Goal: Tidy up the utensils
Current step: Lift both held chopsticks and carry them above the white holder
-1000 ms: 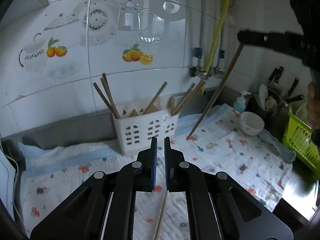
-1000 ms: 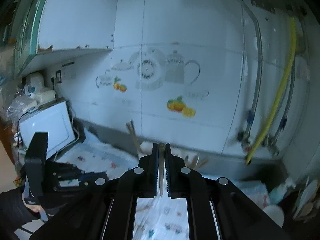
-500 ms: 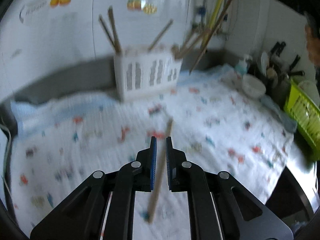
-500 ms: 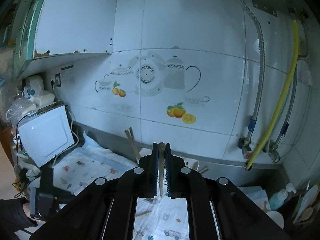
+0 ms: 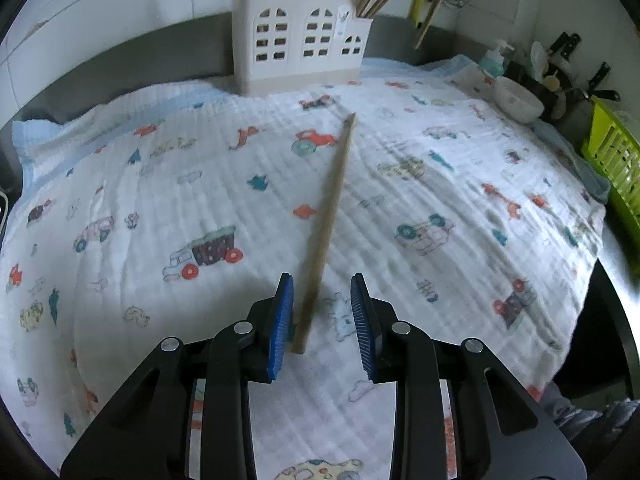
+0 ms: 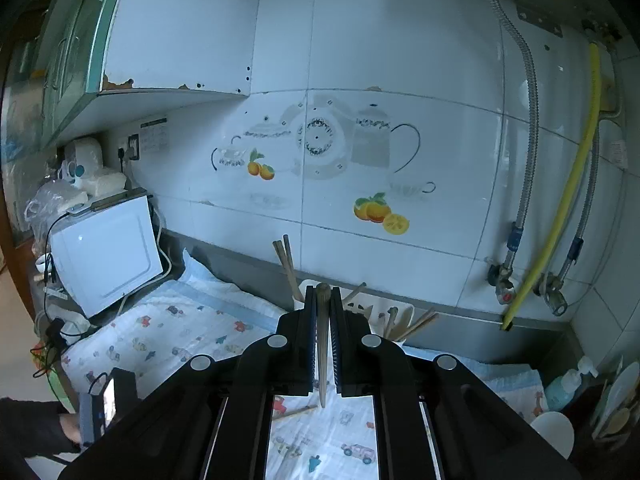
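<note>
A wooden chopstick [image 5: 330,208] lies on the patterned cloth [image 5: 160,200], pointing toward the white slotted utensil holder [image 5: 300,44] at the wall. My left gripper [image 5: 322,284] hangs low over the chopstick's near end and its jaws are opening. The stick lies between the blue pads, close to the left one, and is not squeezed. My right gripper [image 6: 323,292] is held high above the holder [image 6: 384,308], shut on another chopstick [image 6: 322,344] that shows edge-on between its pads. Several chopsticks stand in the holder.
A white bowl [image 5: 518,98], a soap bottle [image 5: 494,60] and a green basket [image 5: 612,156] sit along the right side. A white microwave [image 6: 106,252] stands at the left end of the counter. Pipes and a yellow hose [image 6: 568,184] run down the tiled wall.
My left gripper has dropped toward the cloth and tipped downward, and its jaws have spread apart around the lying chopstick. The right gripper has stayed nearly where it was, still shut.
</note>
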`<state>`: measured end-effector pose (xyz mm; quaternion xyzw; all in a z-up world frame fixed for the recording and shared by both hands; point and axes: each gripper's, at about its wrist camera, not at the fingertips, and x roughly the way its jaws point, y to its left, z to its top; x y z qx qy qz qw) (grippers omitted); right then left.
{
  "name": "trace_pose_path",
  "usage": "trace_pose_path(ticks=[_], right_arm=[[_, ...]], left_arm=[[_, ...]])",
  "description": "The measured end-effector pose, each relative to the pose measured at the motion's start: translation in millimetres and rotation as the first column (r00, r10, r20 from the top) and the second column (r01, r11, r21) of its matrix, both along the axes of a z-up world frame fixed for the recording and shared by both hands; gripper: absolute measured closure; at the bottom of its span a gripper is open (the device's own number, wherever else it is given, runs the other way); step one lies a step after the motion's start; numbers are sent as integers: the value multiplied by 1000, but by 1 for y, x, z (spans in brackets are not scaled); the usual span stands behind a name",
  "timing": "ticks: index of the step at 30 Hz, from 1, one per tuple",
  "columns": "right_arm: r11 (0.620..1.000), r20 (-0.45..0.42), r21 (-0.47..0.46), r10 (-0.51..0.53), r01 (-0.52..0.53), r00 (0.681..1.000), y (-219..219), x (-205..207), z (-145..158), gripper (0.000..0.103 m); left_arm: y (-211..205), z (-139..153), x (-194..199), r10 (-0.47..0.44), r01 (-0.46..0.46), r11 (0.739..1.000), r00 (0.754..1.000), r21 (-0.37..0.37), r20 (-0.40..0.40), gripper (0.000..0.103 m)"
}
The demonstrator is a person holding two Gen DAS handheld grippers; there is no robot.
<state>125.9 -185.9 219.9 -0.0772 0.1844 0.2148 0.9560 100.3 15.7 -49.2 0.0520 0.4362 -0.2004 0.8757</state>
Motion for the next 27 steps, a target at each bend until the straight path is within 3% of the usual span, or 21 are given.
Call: trace_pose_path(ticks=[4, 11, 19, 27], right_arm=[[1000, -3, 0, 0, 0, 1000, 0, 0, -1, 96], [1000, -5, 6, -2, 2, 1000, 0, 1, -1, 96], [1000, 3, 12, -6, 6, 1000, -2, -1, 0, 96], [999, 19, 44, -11, 10, 1000, -8, -3, 7, 96]], left_arm=[[2, -6, 3, 6, -6, 1000, 1000, 10, 0, 79], [-8, -3, -3, 18, -22, 996, 999, 82, 50, 96], [-7, 35, -9, 41, -36, 999, 991, -37, 128, 97], [-8, 88, -5, 74, -37, 990, 957, -136, 279, 97]])
